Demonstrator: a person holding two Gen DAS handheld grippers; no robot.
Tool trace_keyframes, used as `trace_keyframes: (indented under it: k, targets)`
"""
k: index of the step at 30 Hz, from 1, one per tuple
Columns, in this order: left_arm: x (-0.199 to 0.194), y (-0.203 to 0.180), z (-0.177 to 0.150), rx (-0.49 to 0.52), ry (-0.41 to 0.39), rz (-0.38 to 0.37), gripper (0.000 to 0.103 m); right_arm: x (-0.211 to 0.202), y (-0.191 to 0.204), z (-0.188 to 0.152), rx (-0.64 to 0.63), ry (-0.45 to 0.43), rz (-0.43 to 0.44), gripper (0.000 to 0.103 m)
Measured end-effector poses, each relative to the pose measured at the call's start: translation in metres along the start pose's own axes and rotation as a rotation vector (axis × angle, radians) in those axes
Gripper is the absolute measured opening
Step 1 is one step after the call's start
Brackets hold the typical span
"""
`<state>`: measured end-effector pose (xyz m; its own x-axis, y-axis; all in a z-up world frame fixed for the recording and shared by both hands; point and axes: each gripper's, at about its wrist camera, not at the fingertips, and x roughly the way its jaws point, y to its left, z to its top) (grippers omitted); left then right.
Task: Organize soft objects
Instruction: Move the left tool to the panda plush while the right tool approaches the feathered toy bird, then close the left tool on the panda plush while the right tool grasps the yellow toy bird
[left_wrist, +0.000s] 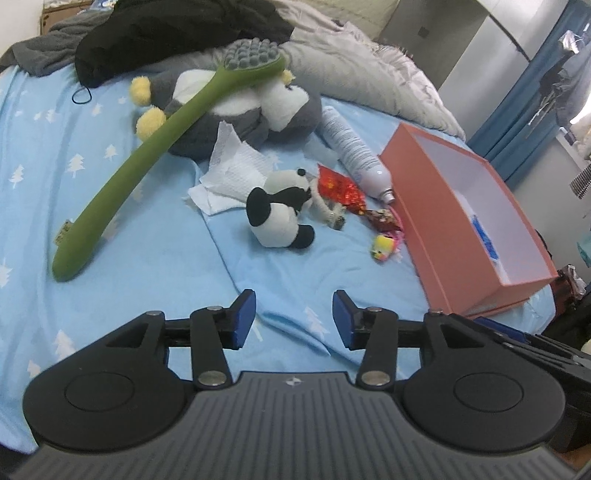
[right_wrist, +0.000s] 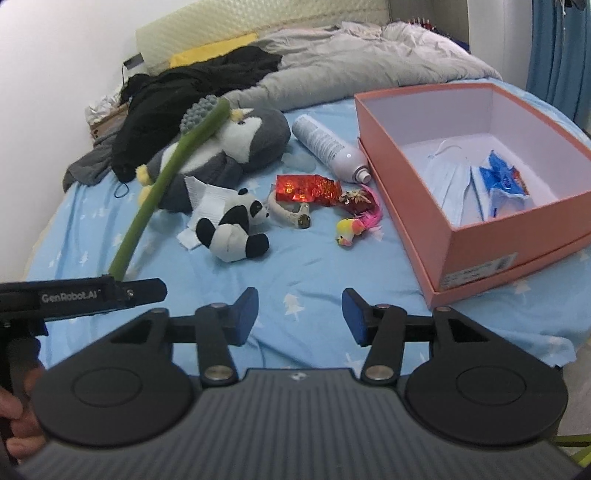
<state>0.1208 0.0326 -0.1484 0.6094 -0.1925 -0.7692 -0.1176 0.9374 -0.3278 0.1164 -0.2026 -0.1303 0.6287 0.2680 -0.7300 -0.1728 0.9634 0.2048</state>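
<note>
A small panda plush (left_wrist: 279, 214) (right_wrist: 232, 229) lies mid-bed on the blue sheet. Behind it lies a large grey penguin plush (left_wrist: 236, 110) (right_wrist: 229, 147) with a long green brush (left_wrist: 147, 155) (right_wrist: 166, 173) leaning across it. An open pink box (left_wrist: 469, 218) (right_wrist: 417, 206) stands at the right, holding a face mask (right_wrist: 448, 181) and a blue packet (right_wrist: 502, 181). My left gripper (left_wrist: 293, 319) is open and empty, short of the panda. My right gripper (right_wrist: 299, 315) is open and empty over bare sheet.
A white spray can (left_wrist: 354, 151) (right_wrist: 328, 147), red foil wrapper (left_wrist: 340, 184) (right_wrist: 306, 188), tissue (left_wrist: 229, 170), bracelet (right_wrist: 291, 216) and a pink-yellow toy (right_wrist: 354, 227) lie between panda and box. Black clothes (right_wrist: 184, 96) and a grey duvet (right_wrist: 351, 59) fill the far bed.
</note>
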Motion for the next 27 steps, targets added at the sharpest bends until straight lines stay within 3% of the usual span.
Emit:
trace_keyframes:
  k: [15, 27]
  targets:
    - [0.108, 0.026, 0.051, -0.038, 0.063, -0.008, 0.060, 0.110, -0.012, 0.036, -0.009, 0.081, -0.110, 0.053]
    - [0.146, 0.040, 0.076, -0.055, 0.059, -0.052, 0.060, 0.170, -0.021, 0.053, 0.037, 0.079, -0.222, 0.052]
